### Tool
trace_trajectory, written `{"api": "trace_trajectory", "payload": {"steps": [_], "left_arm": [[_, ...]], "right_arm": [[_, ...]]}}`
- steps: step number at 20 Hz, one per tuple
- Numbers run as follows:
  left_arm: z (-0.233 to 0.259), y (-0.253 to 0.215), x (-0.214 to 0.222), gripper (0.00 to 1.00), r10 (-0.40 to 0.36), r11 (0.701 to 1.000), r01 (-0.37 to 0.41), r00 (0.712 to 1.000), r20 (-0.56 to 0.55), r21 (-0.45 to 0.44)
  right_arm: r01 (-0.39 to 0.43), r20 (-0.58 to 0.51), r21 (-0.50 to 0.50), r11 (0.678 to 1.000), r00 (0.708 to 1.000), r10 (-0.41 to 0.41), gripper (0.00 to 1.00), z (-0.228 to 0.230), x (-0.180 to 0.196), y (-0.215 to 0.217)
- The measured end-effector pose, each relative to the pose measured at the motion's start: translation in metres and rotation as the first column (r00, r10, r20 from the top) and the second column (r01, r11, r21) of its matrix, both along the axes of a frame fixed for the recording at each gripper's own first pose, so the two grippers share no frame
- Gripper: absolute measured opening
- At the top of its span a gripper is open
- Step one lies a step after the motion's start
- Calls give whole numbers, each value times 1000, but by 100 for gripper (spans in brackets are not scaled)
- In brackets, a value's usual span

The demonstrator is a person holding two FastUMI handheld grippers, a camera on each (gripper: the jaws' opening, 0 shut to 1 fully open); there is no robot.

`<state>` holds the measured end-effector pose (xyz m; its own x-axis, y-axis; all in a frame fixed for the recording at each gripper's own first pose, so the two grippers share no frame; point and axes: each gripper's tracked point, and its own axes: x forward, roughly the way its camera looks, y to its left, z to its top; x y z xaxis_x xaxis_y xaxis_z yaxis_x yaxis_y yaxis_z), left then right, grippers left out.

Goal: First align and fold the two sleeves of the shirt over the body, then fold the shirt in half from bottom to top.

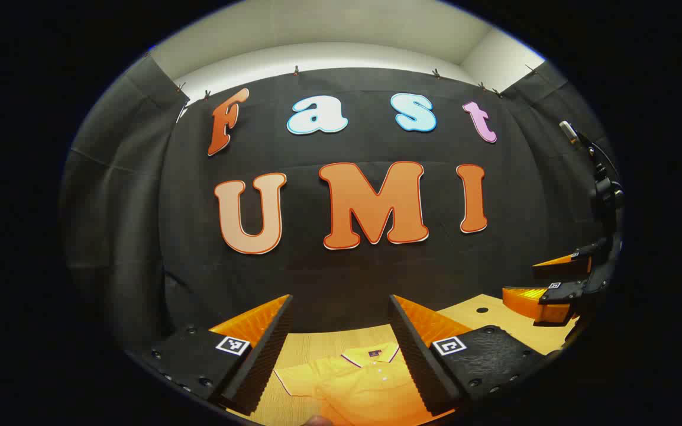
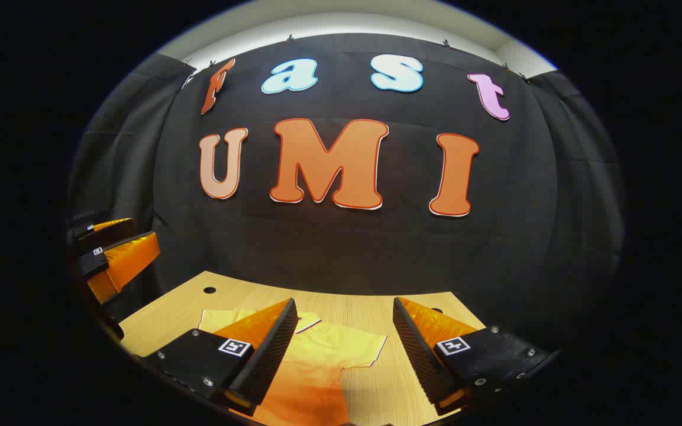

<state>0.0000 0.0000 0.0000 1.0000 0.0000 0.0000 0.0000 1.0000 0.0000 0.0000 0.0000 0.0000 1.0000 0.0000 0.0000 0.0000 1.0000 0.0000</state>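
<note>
A yellow polo shirt (image 1: 359, 381) lies flat on the wooden table (image 1: 317, 346), collar toward the wall, both short sleeves spread out. My left gripper (image 1: 341, 340) hangs open above the shirt's collar area, nothing between its fingers. In the right gripper view the shirt (image 2: 323, 361) shows below, one sleeve (image 2: 364, 349) spread to the right. My right gripper (image 2: 343, 343) is open above that side, holding nothing. The right gripper (image 1: 553, 284) also shows at the right of the left gripper view, and the left gripper (image 2: 113, 251) at the left of the right gripper view.
The table (image 2: 376, 307) runs back to the black cloth wall. Small round holes (image 2: 209, 290) sit in the tabletop near its far corners. Bare wood lies to the right of the shirt.
</note>
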Motion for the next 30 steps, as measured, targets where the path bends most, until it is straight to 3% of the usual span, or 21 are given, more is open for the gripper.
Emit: {"api": "trace_trajectory", "payload": {"steps": [22,30], "left_arm": [[-7,19,-10,96,-36,999,36,999,11,18],[-1,20,-20,96,-44,998,43,998,33,36]], "right_arm": [[23,-34,9,1000,999,-22,98,-4,-6,21],[71,-111,35,997,992,-67,98,-25,8,1]]}}
